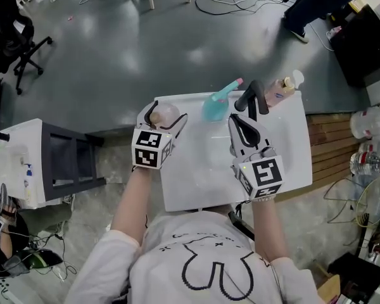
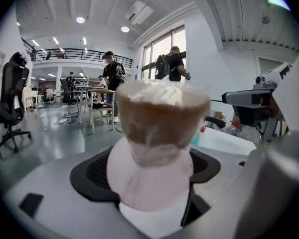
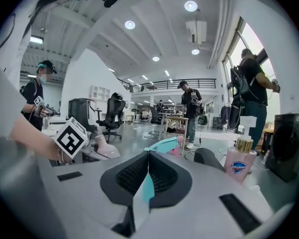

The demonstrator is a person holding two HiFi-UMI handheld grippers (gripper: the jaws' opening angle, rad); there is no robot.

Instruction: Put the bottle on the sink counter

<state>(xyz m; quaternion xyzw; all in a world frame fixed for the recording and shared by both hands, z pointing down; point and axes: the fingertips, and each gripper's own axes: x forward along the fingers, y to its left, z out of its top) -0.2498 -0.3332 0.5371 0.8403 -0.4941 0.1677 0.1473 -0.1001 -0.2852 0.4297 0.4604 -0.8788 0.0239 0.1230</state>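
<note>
A pale pink bottle (image 1: 167,111) with a brownish cap end (image 2: 162,116) stands between the jaws of my left gripper (image 1: 164,120), which is shut on it over the far left corner of the white sink counter (image 1: 177,198). In the left gripper view the bottle fills the space between the black pads (image 2: 92,171). My right gripper (image 1: 236,120) is shut with nothing in it, above the basin and just short of the black faucet (image 1: 253,97). Its tips (image 3: 148,156) meet in the right gripper view.
A teal spray bottle (image 1: 216,105) and a pump soap bottle (image 1: 282,88) stand at the counter's back edge. A white cabinet (image 1: 19,163) is on the left, a wooden pallet (image 1: 329,147) and plastic bottles (image 1: 369,124) on the right. People stand farther off.
</note>
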